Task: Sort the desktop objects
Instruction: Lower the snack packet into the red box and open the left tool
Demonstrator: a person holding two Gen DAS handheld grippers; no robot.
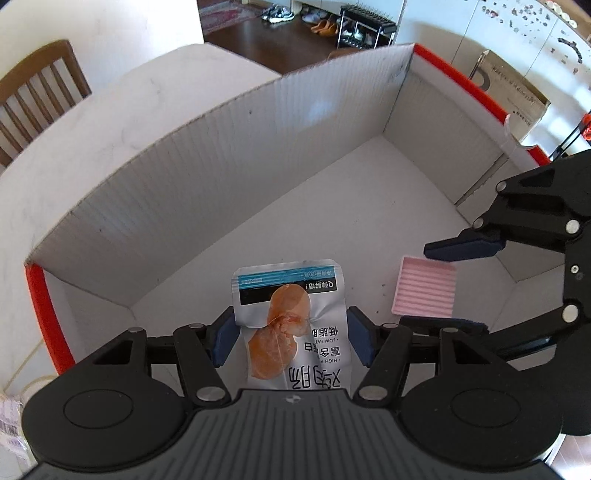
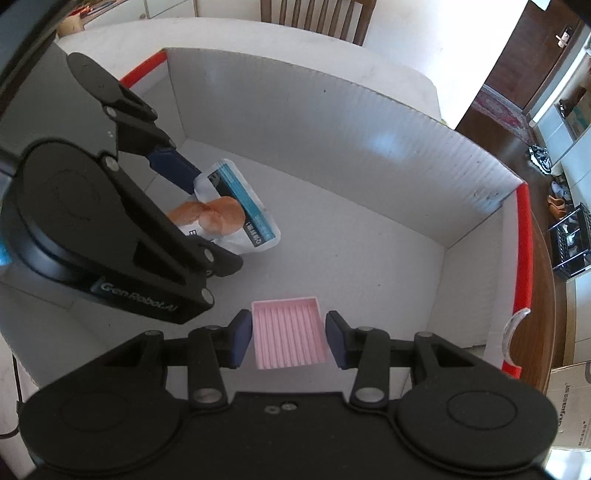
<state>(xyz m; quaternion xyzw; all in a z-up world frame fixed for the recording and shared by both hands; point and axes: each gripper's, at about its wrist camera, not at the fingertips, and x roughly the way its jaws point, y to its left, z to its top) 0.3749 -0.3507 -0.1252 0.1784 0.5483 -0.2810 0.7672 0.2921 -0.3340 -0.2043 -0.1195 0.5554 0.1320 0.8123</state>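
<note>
A silver snack packet (image 1: 291,325) with an orange food picture lies on the floor of a white cardboard box (image 1: 207,173) with red edges. My left gripper (image 1: 291,341) is open, its blue pads on either side of the packet with gaps. A pink ribbed tray (image 2: 290,332) lies on the box floor between the open pads of my right gripper (image 2: 290,338), not clamped. The packet also shows in the right wrist view (image 2: 232,218), and the tray in the left wrist view (image 1: 426,286). The right gripper (image 1: 454,288) also shows in the left wrist view.
The box (image 2: 332,118) stands on a white table (image 1: 110,110). A wooden chair (image 1: 37,92) stands behind the table. A brown cardboard carton (image 1: 513,88) sits beyond the box. A shoe rack (image 1: 365,26) stands on the dark floor far off.
</note>
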